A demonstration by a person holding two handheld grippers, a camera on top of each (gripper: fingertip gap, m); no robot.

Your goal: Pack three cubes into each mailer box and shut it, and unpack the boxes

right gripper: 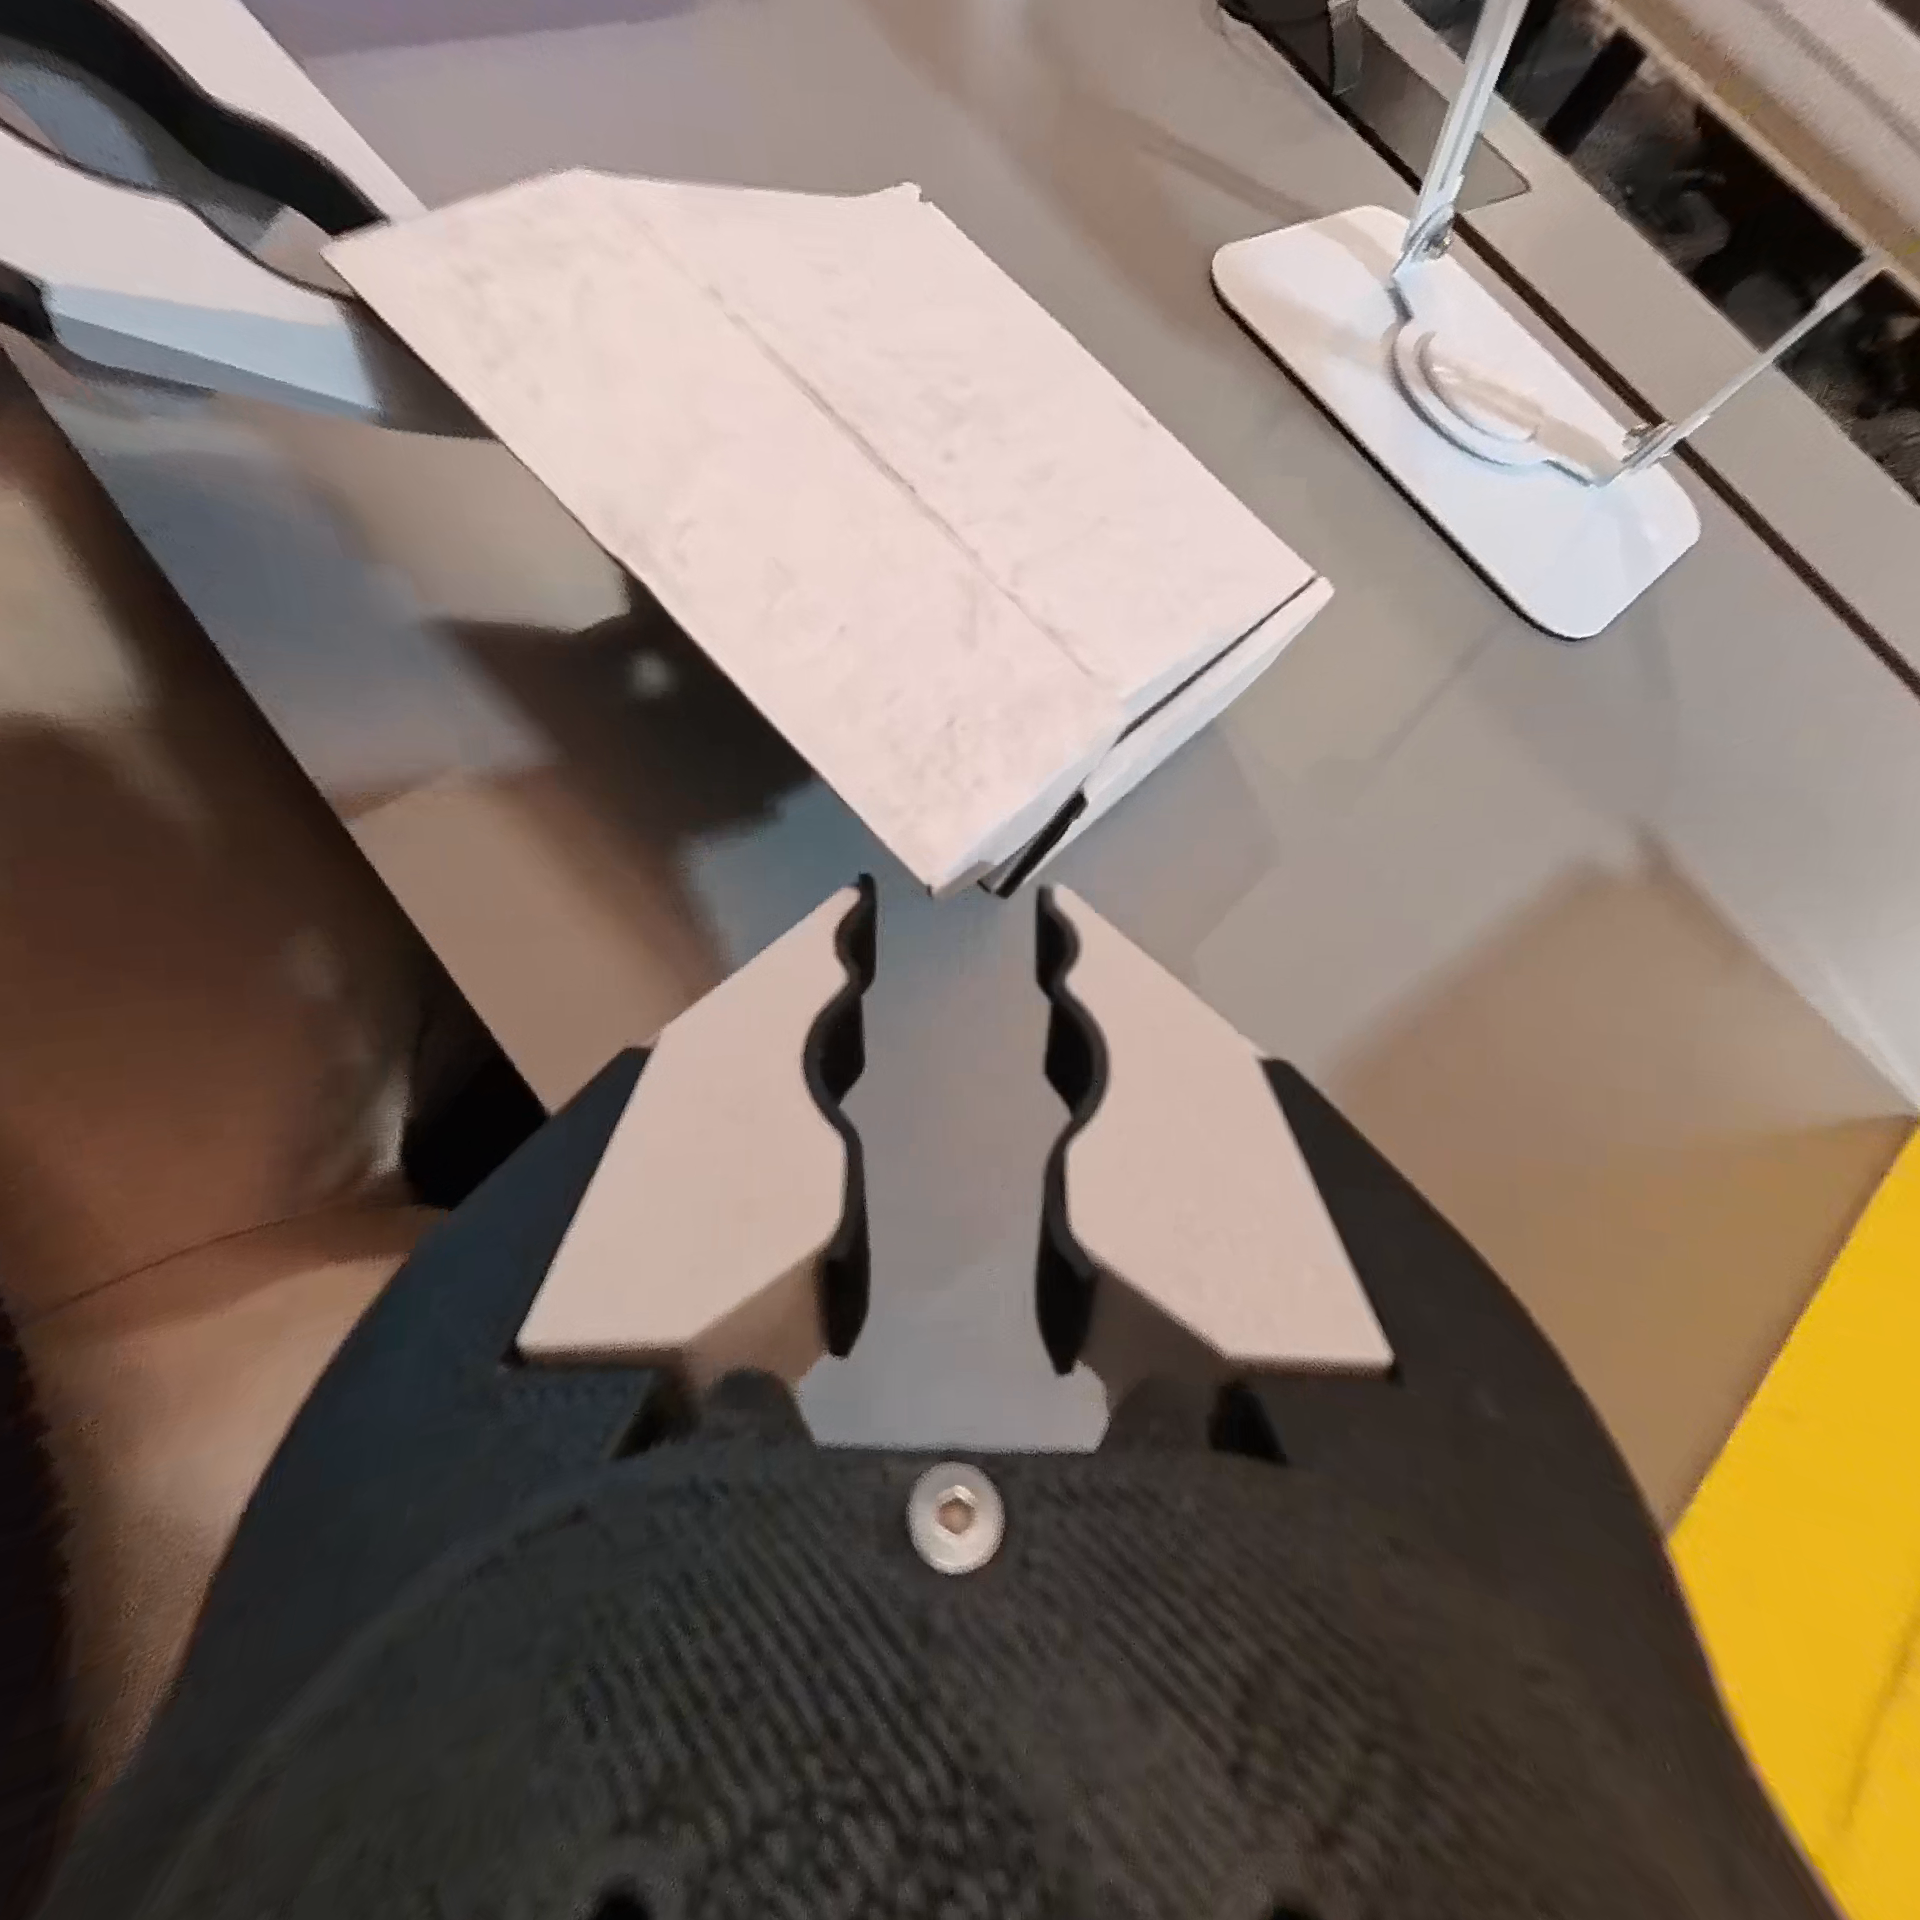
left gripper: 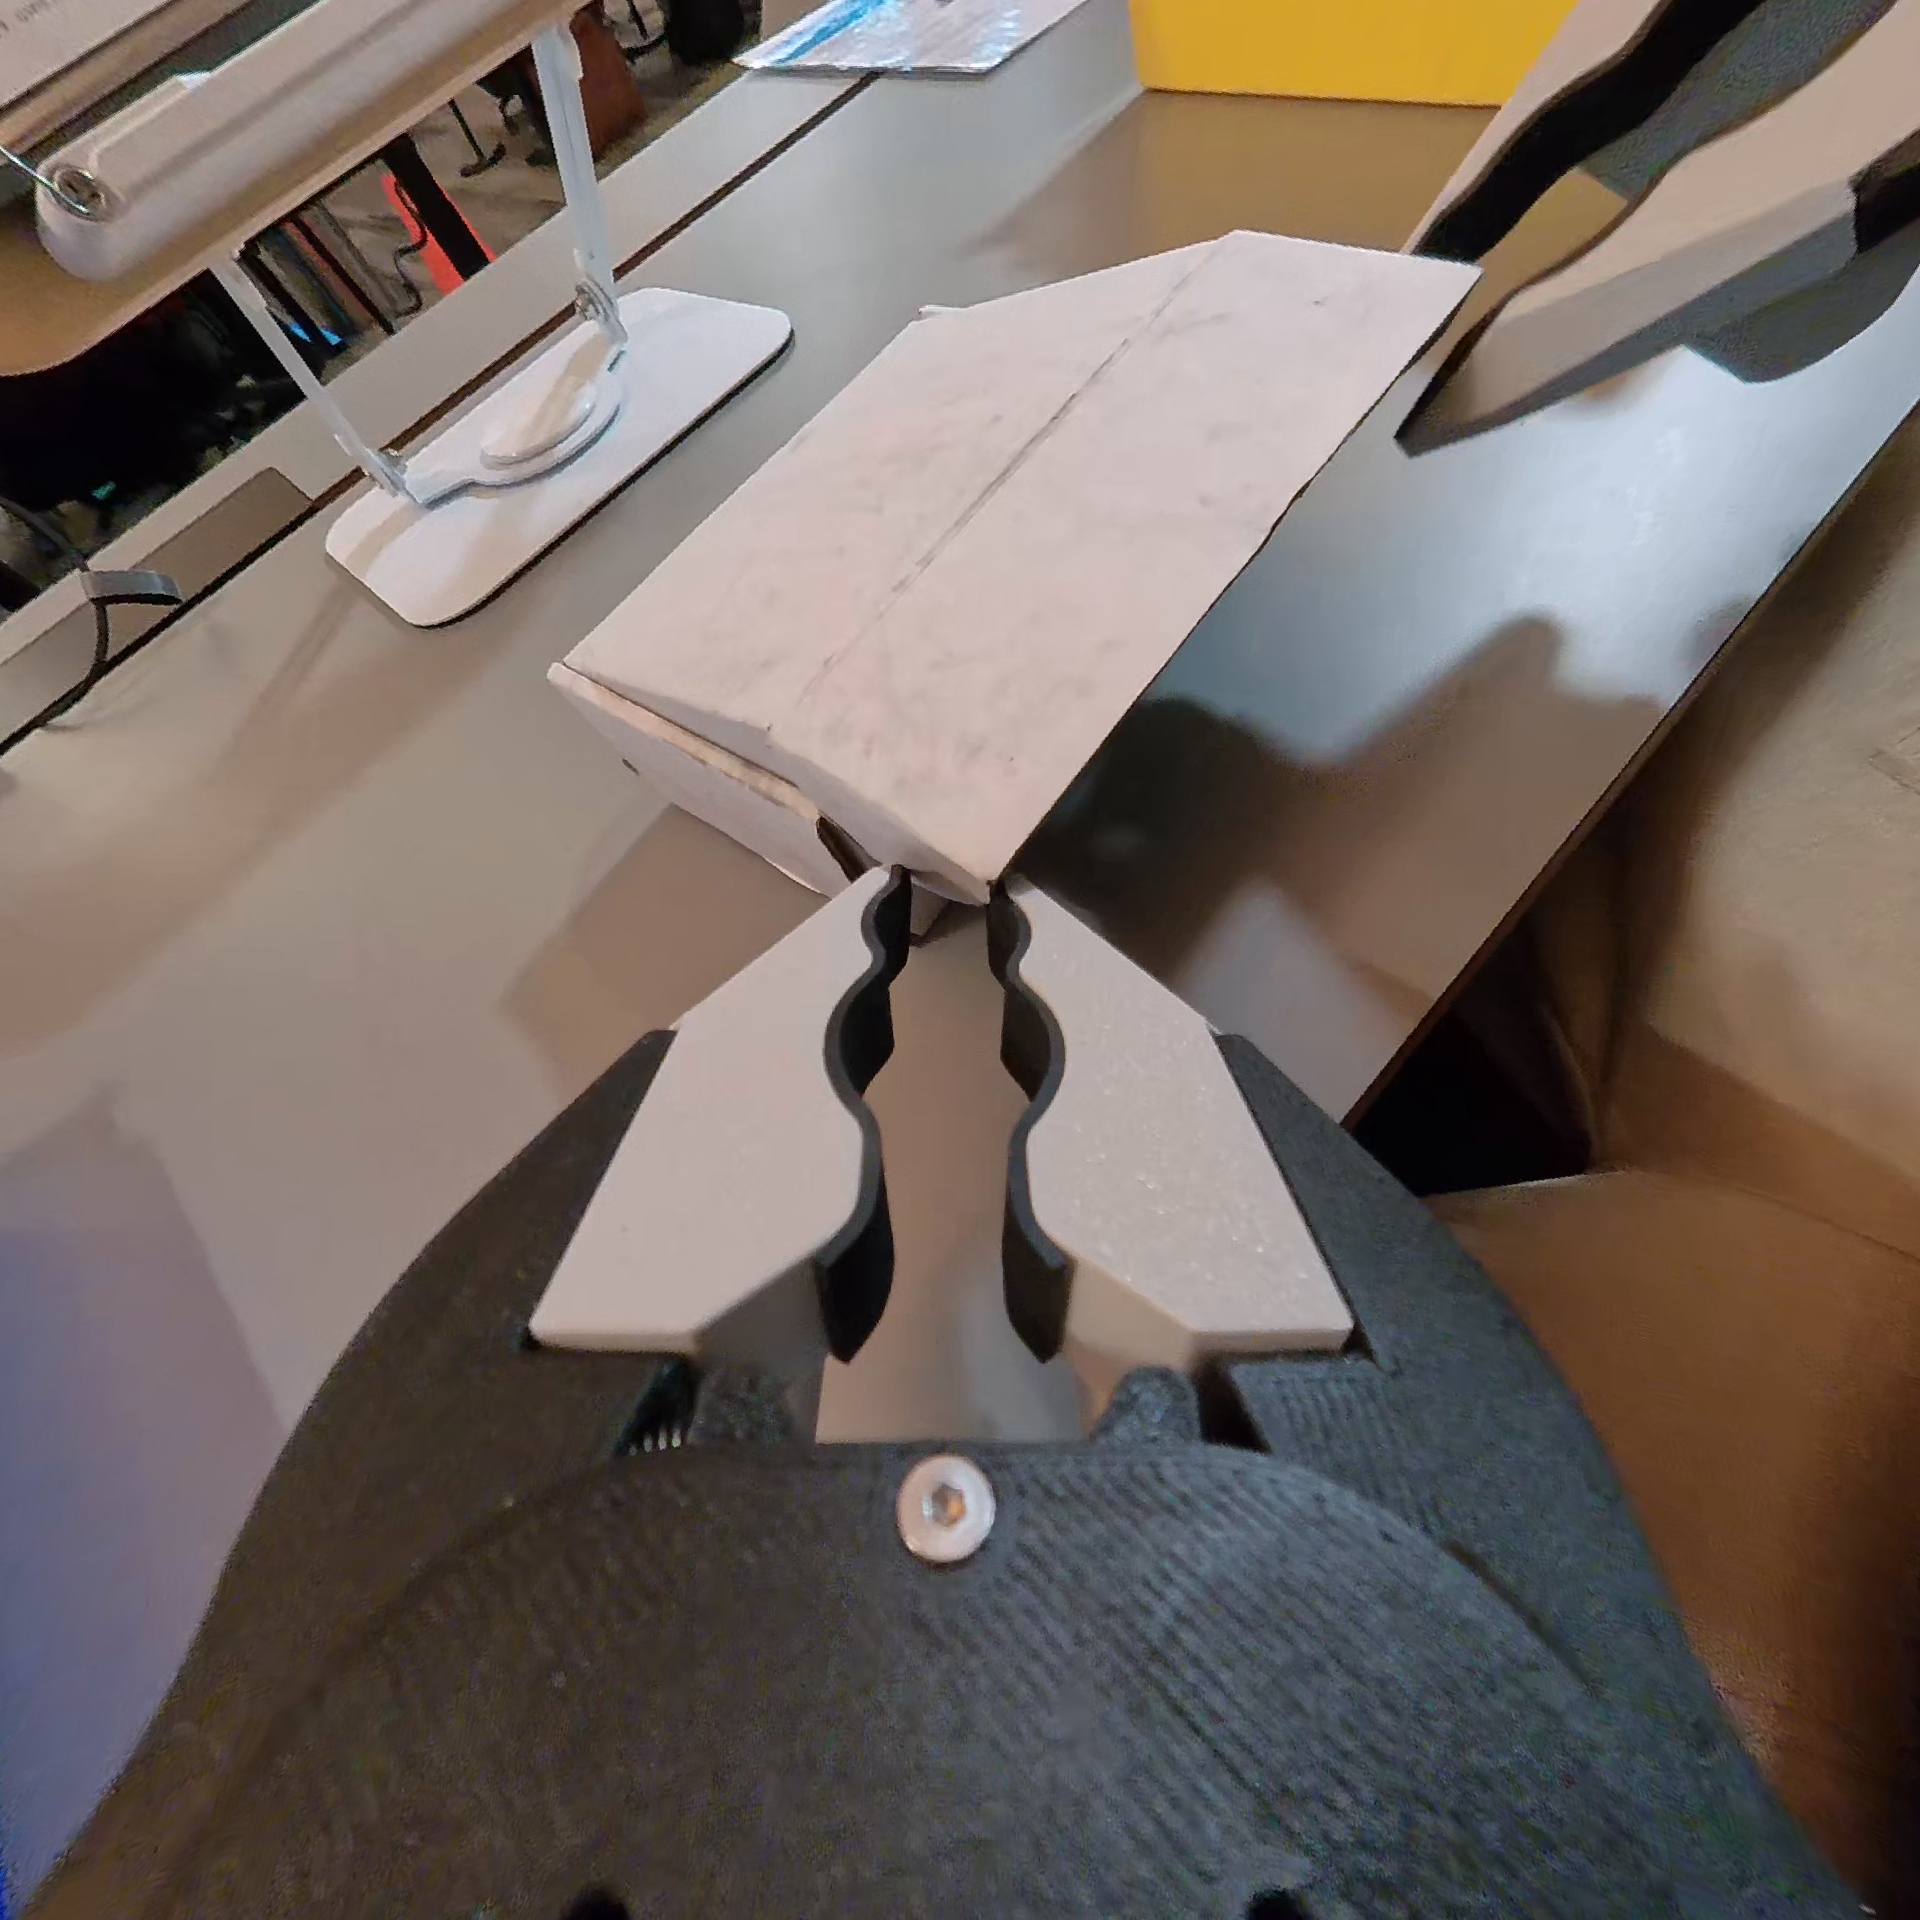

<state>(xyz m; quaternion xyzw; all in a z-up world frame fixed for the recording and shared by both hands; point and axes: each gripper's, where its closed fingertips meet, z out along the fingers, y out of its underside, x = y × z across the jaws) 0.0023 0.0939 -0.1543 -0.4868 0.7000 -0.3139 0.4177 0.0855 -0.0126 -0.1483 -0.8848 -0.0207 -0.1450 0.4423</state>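
A closed white mailer box (left gripper: 987,540) lies tilted between both grippers; its lid has a crease down the middle. No cubes show. My left gripper (left gripper: 945,904) has its jaws nearly together, pinching the box's near bottom corner. In the right wrist view the same box (right gripper: 831,499) has its near corner just at the tips of my right gripper (right gripper: 954,896), whose jaws stand apart with grey table showing between them. Each gripper also shows at the box's far corner in the other view: the right one (left gripper: 1429,348) and the left one (right gripper: 384,312).
A white lamp stand base (left gripper: 561,457) (right gripper: 1455,416) stands on the grey table beyond the box. A glossy black board (left gripper: 1403,675) and brown cardboard (left gripper: 1714,1039) lie beside the box. A yellow bin (left gripper: 1340,52) (right gripper: 1818,1455) is at the table's edge. There is about 15 centimeters between the tips of the two grippers.
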